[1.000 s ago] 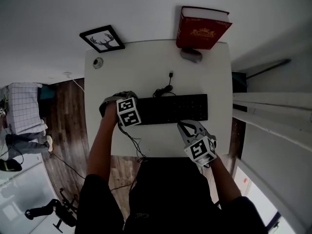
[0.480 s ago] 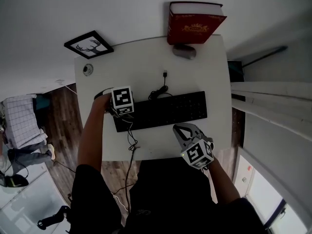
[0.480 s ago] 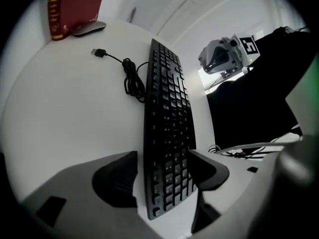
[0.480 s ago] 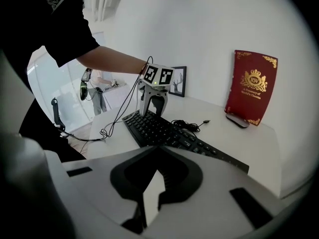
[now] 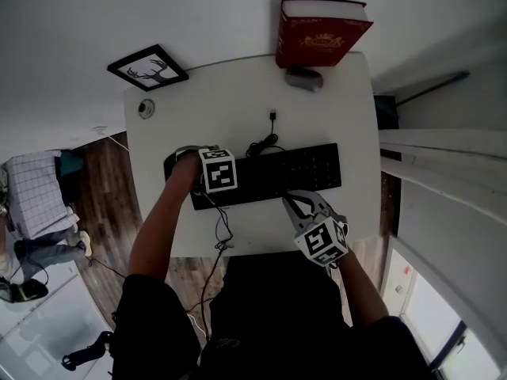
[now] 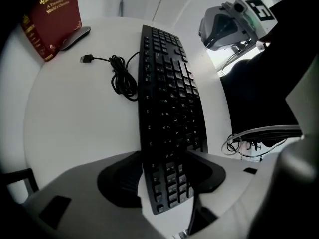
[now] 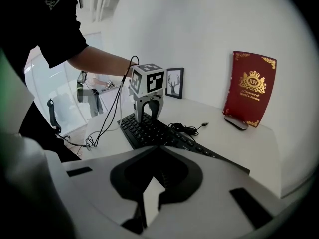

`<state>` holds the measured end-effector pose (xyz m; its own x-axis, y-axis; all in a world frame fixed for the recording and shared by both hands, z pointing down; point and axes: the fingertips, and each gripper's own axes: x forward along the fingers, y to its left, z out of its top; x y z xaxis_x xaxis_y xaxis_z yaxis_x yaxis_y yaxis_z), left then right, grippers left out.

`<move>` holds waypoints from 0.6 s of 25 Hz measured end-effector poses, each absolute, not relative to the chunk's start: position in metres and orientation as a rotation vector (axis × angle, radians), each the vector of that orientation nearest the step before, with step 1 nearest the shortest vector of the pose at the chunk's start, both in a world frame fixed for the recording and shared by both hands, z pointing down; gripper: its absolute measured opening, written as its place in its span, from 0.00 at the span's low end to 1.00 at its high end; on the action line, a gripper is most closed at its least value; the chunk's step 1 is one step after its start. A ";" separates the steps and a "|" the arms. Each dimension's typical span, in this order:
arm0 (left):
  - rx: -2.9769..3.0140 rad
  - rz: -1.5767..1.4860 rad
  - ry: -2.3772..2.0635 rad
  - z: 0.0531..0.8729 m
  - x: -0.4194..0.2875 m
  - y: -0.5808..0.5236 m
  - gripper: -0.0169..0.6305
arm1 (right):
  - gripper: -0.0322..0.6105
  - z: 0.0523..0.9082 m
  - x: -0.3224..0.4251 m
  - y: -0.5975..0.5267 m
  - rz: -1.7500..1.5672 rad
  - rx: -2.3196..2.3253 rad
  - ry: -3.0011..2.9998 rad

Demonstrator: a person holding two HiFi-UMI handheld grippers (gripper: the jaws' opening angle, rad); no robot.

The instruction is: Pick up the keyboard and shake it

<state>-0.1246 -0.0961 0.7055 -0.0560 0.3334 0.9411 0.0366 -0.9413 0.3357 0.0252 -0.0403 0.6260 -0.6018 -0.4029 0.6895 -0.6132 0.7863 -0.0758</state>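
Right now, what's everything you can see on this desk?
table: one, white, under everything
keyboard: one, black, mid-table
cable: one, black, coiled behind keyboard
book: one, red, standing at far edge
mouse: one, grey, before book
framed picture: one, black, far left corner
round thing: one, grey, beside picture
left hand-held gripper: one, grey, jaws have just been closing onto keyboard's left end
right hand-held gripper: one, grey, shut, empty, by keyboard's near edge

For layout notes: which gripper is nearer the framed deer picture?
Left. The left gripper, whose jaws have just been closing on one end of the keyboard, is in front of the picture; the right gripper is farther, by the keyboard's front edge.
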 end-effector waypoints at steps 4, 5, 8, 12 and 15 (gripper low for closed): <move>1.975 2.142 0.404 0.707 -0.124 -0.098 0.41 | 0.08 0.627 0.026 -0.038 0.397 0.758 -2.291; 1.977 2.157 0.395 0.706 -0.124 -0.098 0.41 | 0.08 0.624 0.024 -0.037 0.397 0.752 -2.291; 2.029 2.168 0.330 0.703 -0.126 -0.098 0.40 | 0.08 0.616 0.024 -0.034 0.379 0.720 -2.285; 2.092 2.195 0.231 0.696 -0.124 -0.097 0.39 | 0.08 0.615 0.042 -0.050 0.250 0.652 -2.272; 2.110 2.275 0.141 0.690 -0.124 -0.096 0.39 | 0.09 0.619 0.055 -0.077 0.124 0.458 -2.219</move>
